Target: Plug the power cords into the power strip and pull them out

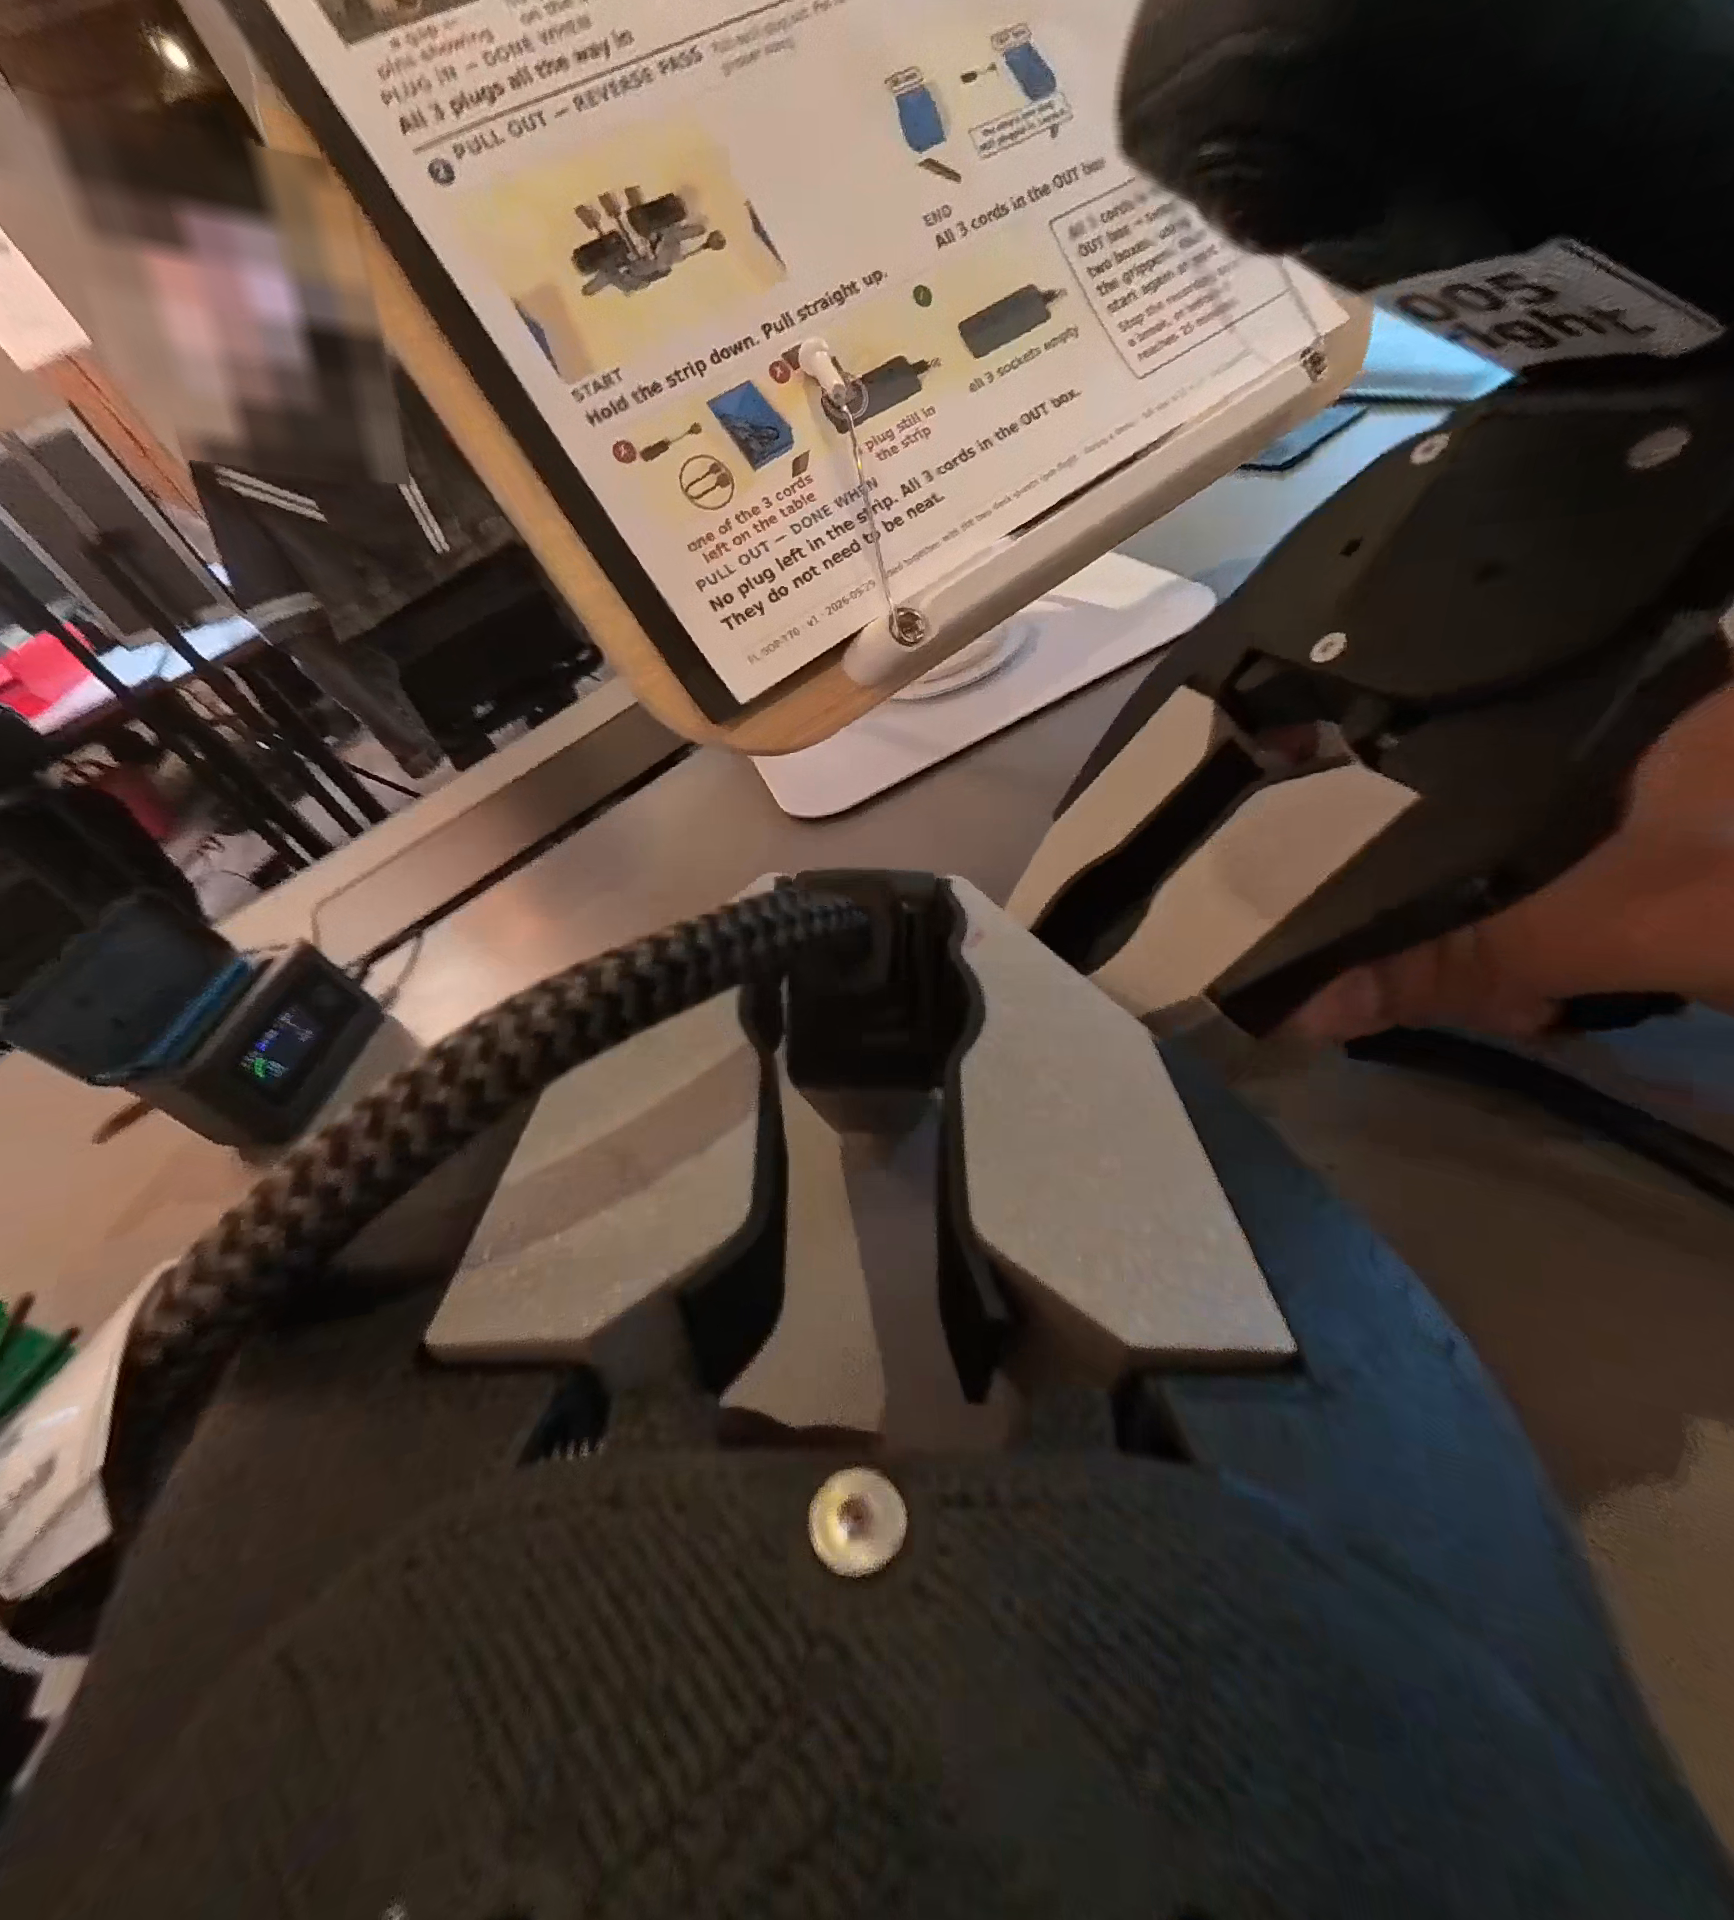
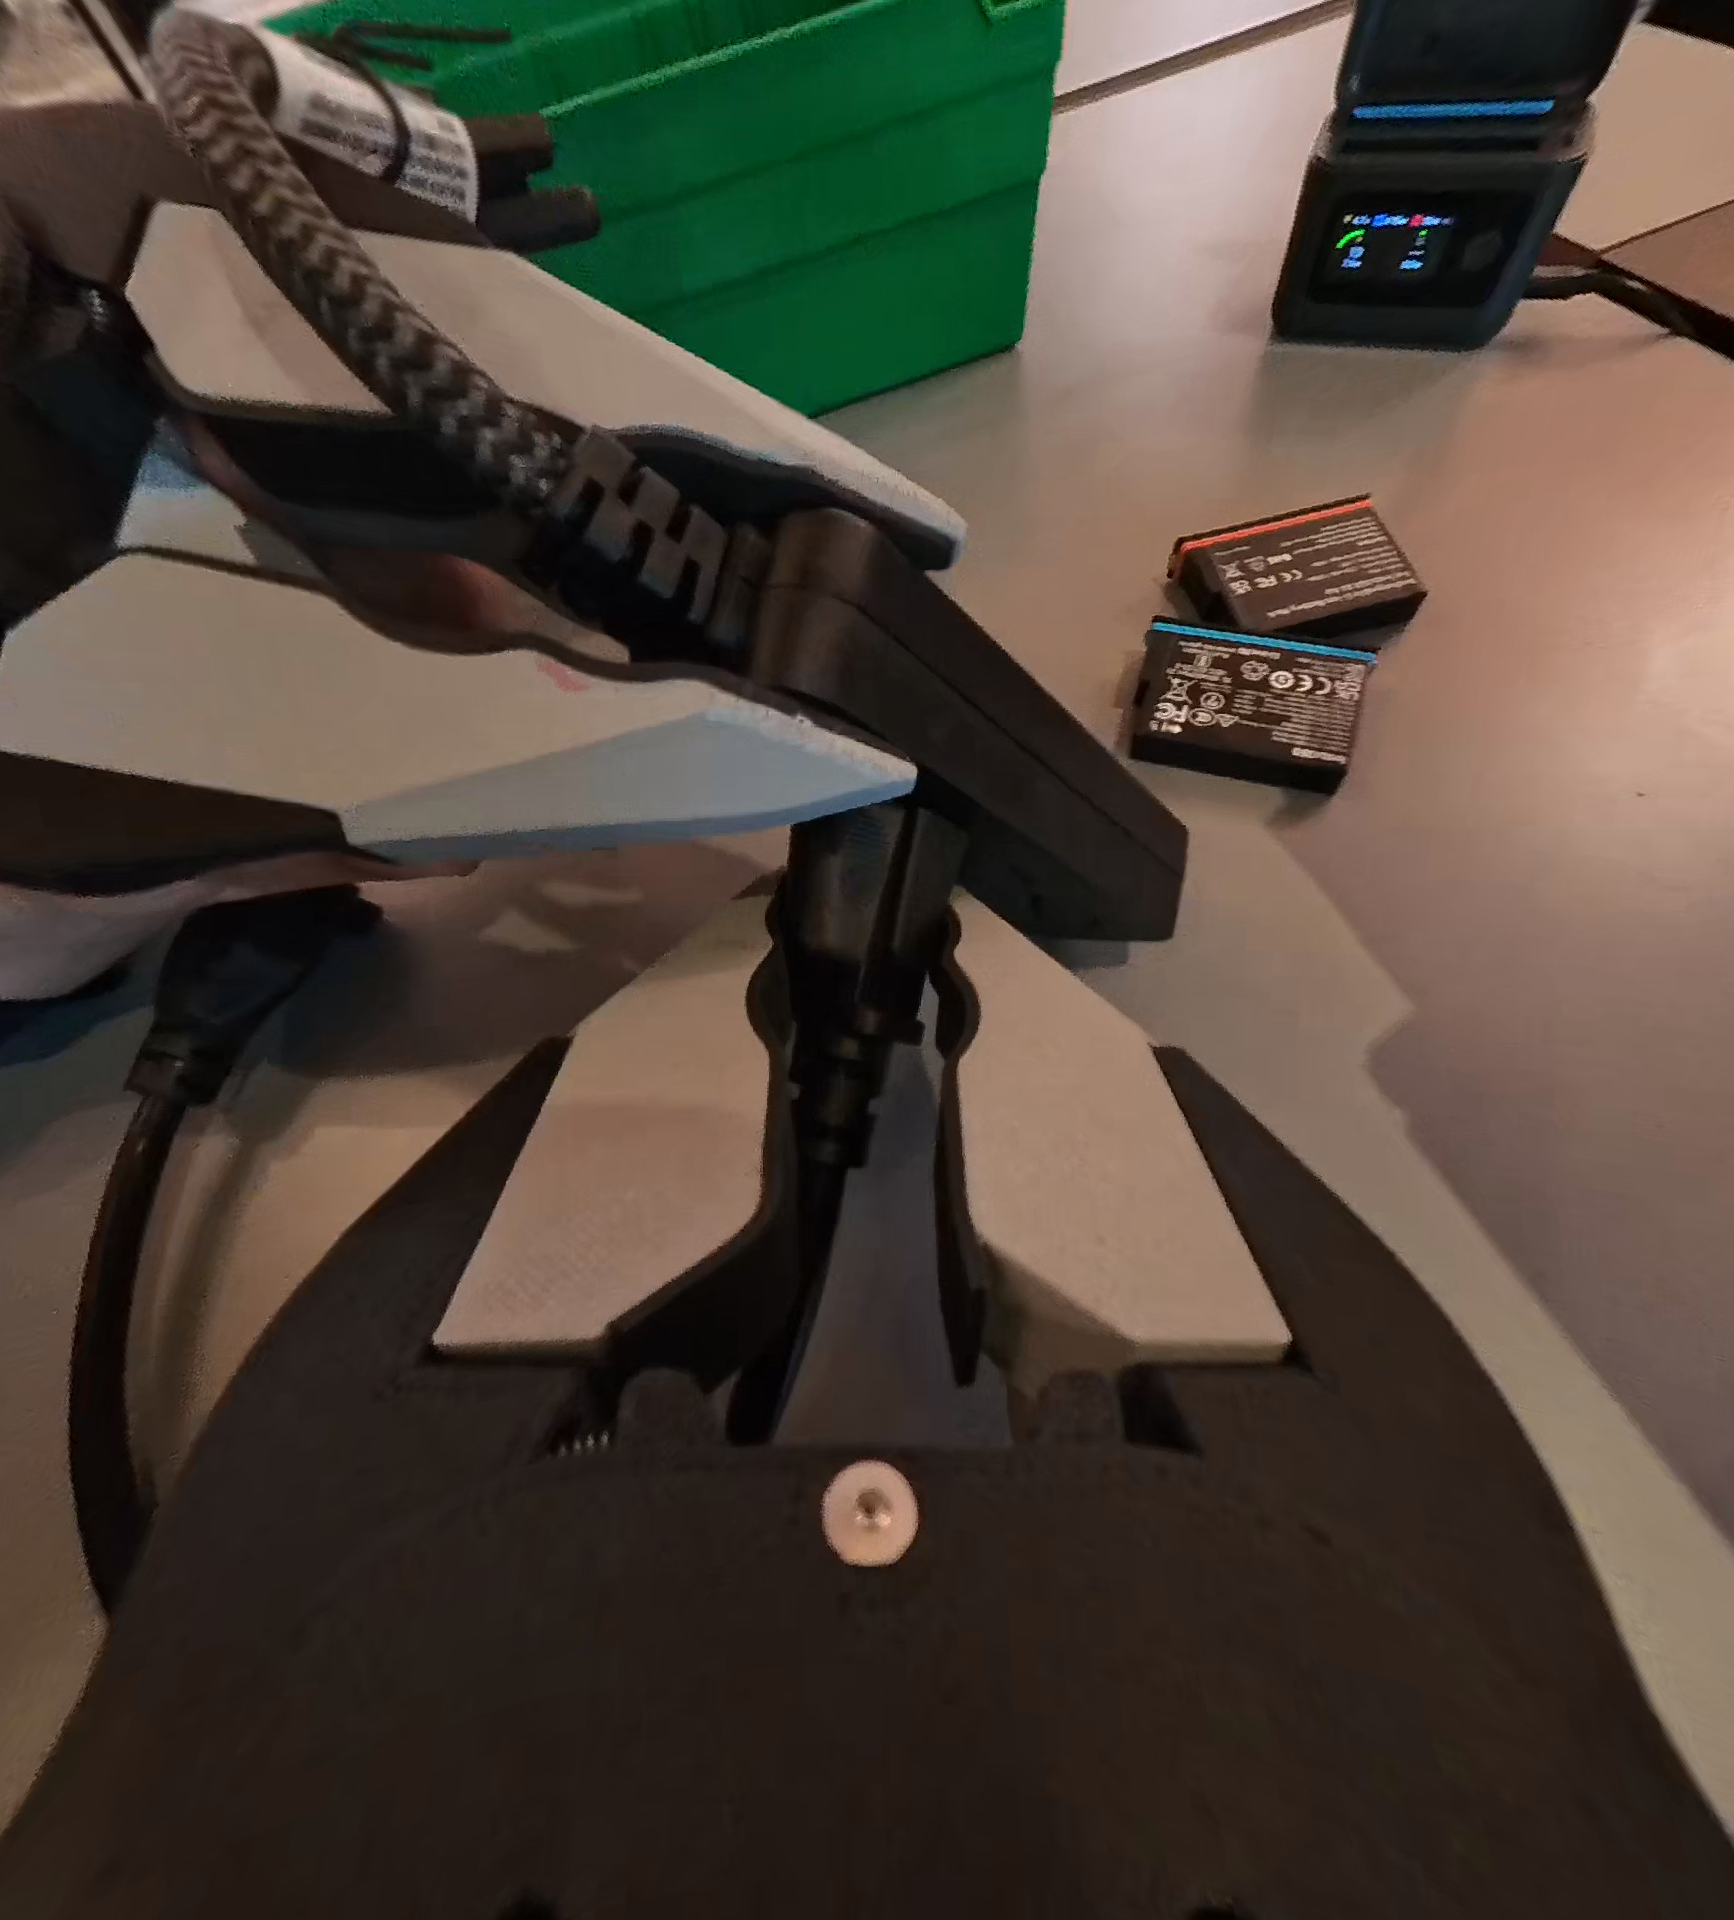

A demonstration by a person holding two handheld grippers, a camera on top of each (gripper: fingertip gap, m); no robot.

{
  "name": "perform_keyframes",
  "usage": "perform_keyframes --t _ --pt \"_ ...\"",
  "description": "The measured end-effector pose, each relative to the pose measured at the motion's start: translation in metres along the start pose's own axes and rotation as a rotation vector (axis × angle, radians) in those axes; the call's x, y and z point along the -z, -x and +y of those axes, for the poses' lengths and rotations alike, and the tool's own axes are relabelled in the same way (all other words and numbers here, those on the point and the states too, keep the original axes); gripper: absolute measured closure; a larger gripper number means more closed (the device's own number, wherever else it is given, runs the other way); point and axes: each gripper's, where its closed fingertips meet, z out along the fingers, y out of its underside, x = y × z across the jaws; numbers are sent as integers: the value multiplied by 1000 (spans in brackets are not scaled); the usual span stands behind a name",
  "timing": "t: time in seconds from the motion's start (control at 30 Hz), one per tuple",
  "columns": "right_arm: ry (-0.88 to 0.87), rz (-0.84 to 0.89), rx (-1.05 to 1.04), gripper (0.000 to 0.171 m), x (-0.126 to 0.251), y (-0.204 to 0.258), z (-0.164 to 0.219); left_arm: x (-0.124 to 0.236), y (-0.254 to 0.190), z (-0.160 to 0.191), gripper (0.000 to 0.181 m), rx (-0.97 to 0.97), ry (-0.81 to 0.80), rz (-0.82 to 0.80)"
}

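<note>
Black and long, the power strip point(image 2: 988, 727) is lifted off the table point(image 2: 1517, 1039). It tilts, with its far end low and pointing right, near two small batteries point(image 2: 1268, 644). The left gripper point(image 2: 930, 665) squeezes the strip's high end, where a thick braided cord point(image 2: 354, 301) comes out and curves back toward the green bin point(image 2: 821, 197). The right gripper point(image 2: 863, 997) is closed tight on a black plug point(image 2: 852, 935) under the strip; its cord point(image 2: 115, 1299) loops back on the left. I cannot tell if the plug is fully in. The table is smooth and grey. A small charger point(image 2: 1414, 229) with a lit screen stands at the back. A paper sign point(image 1: 790, 343) leans on a stand, and the room behind is blurry.
</note>
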Motion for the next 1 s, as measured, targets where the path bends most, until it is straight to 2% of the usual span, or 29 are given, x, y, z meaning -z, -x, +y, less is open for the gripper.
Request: perform_keyframes --t 0.37,1.0 --pt "-28 -54 -20 149 -2 4 -1 -1 1 -2 155 -158 2 -88" --pt "-6 31 136 143 -3 6 -2 1 2 -2 155 -142 -11 -62"
